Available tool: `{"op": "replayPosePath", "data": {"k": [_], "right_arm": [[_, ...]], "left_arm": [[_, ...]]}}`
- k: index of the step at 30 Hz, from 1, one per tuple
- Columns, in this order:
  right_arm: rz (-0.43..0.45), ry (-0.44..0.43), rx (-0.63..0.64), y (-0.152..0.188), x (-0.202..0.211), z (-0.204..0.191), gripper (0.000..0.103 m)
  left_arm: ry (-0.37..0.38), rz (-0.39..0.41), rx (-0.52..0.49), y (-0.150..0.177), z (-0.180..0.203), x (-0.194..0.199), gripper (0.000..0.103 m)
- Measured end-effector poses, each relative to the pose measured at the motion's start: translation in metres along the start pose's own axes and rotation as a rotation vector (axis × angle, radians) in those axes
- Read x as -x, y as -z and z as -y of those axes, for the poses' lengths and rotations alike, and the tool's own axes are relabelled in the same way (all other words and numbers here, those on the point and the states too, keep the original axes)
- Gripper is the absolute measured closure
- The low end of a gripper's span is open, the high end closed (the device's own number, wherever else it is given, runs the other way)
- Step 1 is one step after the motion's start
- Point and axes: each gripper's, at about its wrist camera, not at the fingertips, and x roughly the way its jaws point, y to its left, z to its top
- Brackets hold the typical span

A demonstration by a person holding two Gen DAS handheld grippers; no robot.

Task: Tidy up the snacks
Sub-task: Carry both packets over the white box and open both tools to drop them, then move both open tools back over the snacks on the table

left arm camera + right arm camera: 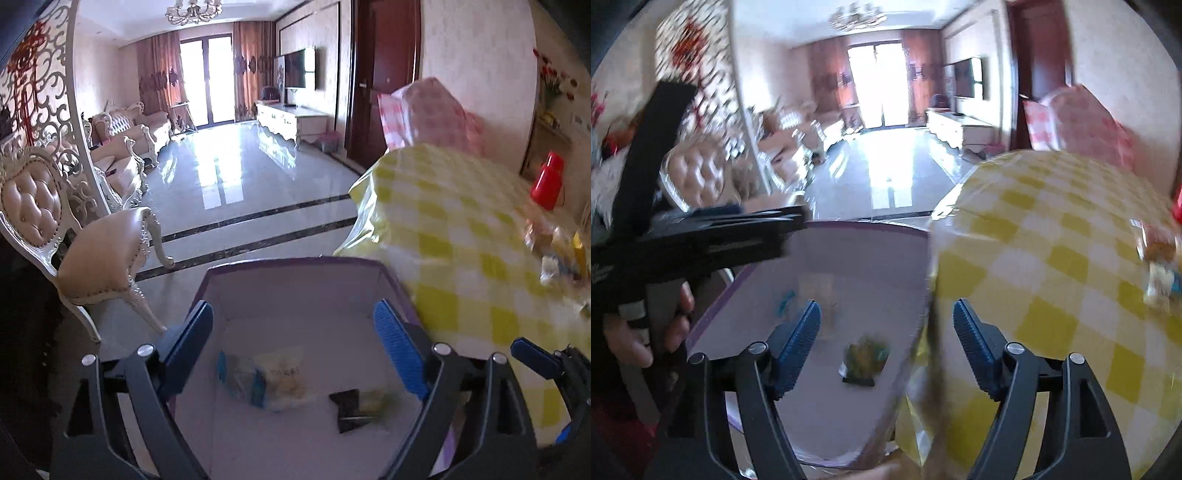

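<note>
snacks (266, 380) lie dropped in the box (295, 269); both tongs (295, 347) (886, 343) gape empty; next, fetch worktop (461, 258) packets (557, 251).

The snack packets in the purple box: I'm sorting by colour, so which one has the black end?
The smaller packet, lying toward the tablecloth side of the box. It shows a black end beside yellow-green; the larger packet is pale with blue markings.

Tablecloth (461, 236) being shown in yellow-and-white check; box (295, 291) in pale lilac with purple rim; cup (548, 181) in red; finger pads (400, 350) in blue.
</note>
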Motion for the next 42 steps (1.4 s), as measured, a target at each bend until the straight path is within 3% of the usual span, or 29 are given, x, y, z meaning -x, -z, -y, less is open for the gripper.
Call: {"op": "replayPosePath", "data": {"k": [2, 6, 10, 13, 18, 23, 27, 36, 39, 42], "right_arm": [[0.030, 0.008, -0.074, 0.001, 0.014, 0.026, 0.031], [0.081, 0.077, -0.195, 0.012, 0.049, 0.083, 0.030], [0.050, 0.219, -0.304, 0.039, 0.088, 0.144, 0.023], [0.052, 0.381, -0.348, 0.066, 0.121, 0.181, 0.017], [0.058, 0.531, -0.534, 0.112, 0.168, 0.251, 0.016], [0.044, 0.621, -0.614, 0.133, 0.189, 0.311, 0.016], [0.026, 0.684, -0.560, 0.125, 0.187, 0.348, 0.016], [-0.081, 0.613, -0.409, 0.081, 0.135, 0.408, 0.017], [-0.125, 0.589, -0.372, 0.069, 0.117, 0.419, 0.025], [-0.173, 0.559, -0.391, 0.068, 0.105, 0.431, 0.051]], "left_arm": [[0.022, 0.029, 0.013, 0.000, 0.005, 0.006, 0.004], [0.155, 0.070, -0.027, 0.006, 0.041, 0.018, 0.002], [0.306, 0.079, -0.127, 0.023, 0.097, 0.030, 0.002], [0.438, 0.020, -0.184, 0.042, 0.148, 0.030, 0.002], [0.636, -0.114, -0.290, 0.071, 0.240, 0.023, 0.002], [0.622, -0.157, -0.320, 0.069, 0.322, -0.004, 0.002], [0.570, -0.137, -0.329, 0.054, 0.371, -0.034, 0.002], [0.670, -0.205, -0.178, 0.047, 0.364, -0.064, 0.002], [0.665, -0.231, -0.159, 0.047, 0.365, -0.070, 0.002], [0.667, -0.240, -0.185, 0.049, 0.369, -0.069, 0.002]]}}
